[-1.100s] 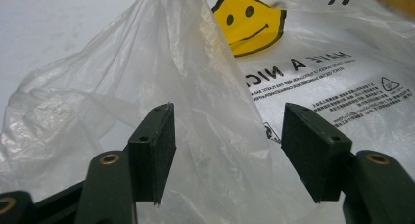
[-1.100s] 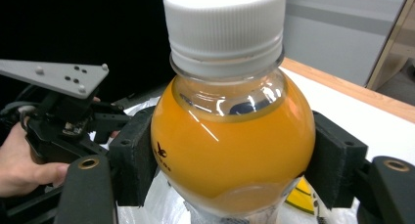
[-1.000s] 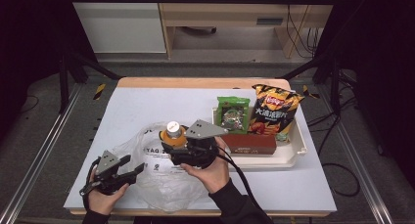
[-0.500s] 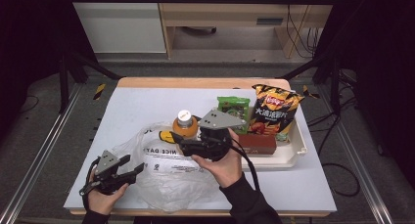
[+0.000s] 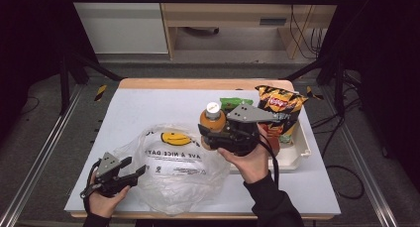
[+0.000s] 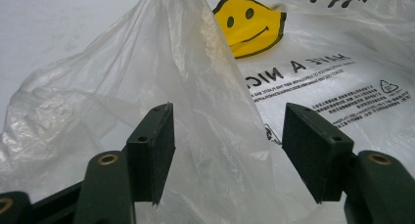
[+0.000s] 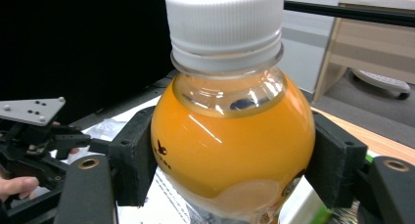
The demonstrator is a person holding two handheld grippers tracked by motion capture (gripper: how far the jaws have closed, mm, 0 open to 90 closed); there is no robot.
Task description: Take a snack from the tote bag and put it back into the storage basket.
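Observation:
An orange juice bottle (image 5: 213, 119) with a white cap stands upright in the air, and my right gripper (image 5: 210, 138) is shut on its round body (image 7: 232, 136) from both sides. It hangs over the right edge of a clear plastic bag (image 5: 173, 162) printed with a yellow smiley. At the bag's left edge my left gripper (image 5: 133, 166) rests low on the table, open. A raised fold of the bag film (image 6: 205, 87) stands between its wide-apart pads, with the right pad clear of it.
A white tray (image 5: 297, 155) at the right of the white table (image 5: 148, 105) holds a chips bag (image 5: 282, 108), a green packet (image 5: 233, 102) and a red box (image 5: 271, 134). Dark frame legs stand at both sides of the table.
My right gripper has carried the bottle up and to the right, from over the middle of the bag toward the tray. The left gripper has stayed put.

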